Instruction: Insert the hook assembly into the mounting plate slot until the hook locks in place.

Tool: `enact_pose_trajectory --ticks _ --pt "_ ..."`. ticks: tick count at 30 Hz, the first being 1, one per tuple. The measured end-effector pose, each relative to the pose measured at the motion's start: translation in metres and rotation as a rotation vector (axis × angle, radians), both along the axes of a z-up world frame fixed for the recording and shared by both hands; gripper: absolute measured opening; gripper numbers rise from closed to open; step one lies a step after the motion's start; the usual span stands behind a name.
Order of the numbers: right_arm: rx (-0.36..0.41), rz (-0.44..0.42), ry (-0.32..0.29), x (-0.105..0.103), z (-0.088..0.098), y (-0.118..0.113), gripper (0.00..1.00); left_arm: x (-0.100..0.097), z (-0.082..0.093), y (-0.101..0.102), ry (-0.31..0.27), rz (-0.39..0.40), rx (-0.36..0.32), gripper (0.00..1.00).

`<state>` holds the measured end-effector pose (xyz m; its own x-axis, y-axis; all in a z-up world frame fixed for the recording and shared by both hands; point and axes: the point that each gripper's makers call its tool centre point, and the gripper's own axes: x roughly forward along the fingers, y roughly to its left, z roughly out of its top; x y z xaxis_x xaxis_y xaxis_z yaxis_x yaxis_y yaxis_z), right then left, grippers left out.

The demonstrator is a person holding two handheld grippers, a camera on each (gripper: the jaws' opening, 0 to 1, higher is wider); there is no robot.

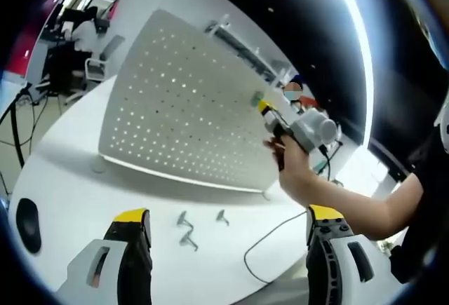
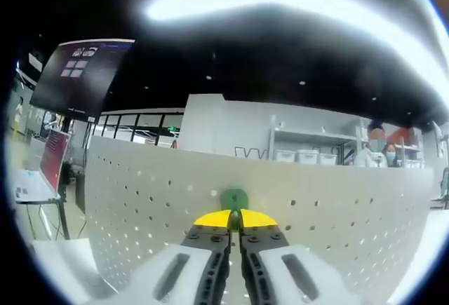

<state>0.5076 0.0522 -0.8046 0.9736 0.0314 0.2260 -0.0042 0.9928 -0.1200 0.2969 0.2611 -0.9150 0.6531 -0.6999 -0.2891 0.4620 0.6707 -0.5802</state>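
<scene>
In the left gripper view, the left gripper (image 1: 228, 224) stood wide, its jaws holding nothing above the white table (image 1: 63, 172). Two loose hooks (image 1: 186, 229) lay on the table between the jaws, near a thin cable (image 1: 270, 231). The white pegboard (image 1: 182, 109) stood upright beyond them. At three o'clock on the board, the right gripper (image 1: 270, 117) met its face, held by a hand (image 1: 289, 159). In the right gripper view, the right gripper (image 2: 235, 219) was narrow, pinching a green hook (image 2: 234, 199) against the pegboard (image 2: 140, 200).
</scene>
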Motion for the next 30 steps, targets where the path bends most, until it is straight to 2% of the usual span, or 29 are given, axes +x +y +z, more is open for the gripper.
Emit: enact_pose_trajectory --ticks 7,10,23,25,26,27,30 --pt "0.078 0.009 0.009 -0.0003 0.0004 -0.0035 0.00 -0.0010 -0.0016 0.0003 0.006 0.006 -0.004 0.92" --pt "0.135 0.006 0.013 -0.0015 0.0019 -0.0069 0.00 -0.0013 -0.0019 0.0003 0.008 0.009 -0.005 0.92" --pt "0.173 -0.009 0.059 0.0024 0.0008 -0.0034 0.00 -0.0048 -0.0022 -0.0022 0.007 0.001 -0.002 0.92" --pt "0.218 0.005 0.084 0.0029 0.0006 -0.0039 0.00 -0.0051 -0.0028 -0.0016 0.010 0.004 -0.006 0.92" --pt "0.209 0.005 0.088 0.0040 0.0006 -0.0045 0.00 -0.0053 -0.0037 -0.0013 0.011 0.004 -0.003 0.92" --pt "0.169 0.000 0.097 0.0043 -0.0003 -0.0043 0.00 -0.0055 -0.0046 -0.0011 0.010 0.004 0.003 0.92" --pt "0.146 -0.008 0.118 0.0059 -0.0007 -0.0019 0.00 -0.0065 -0.0058 -0.0019 0.011 -0.002 0.011 0.92"
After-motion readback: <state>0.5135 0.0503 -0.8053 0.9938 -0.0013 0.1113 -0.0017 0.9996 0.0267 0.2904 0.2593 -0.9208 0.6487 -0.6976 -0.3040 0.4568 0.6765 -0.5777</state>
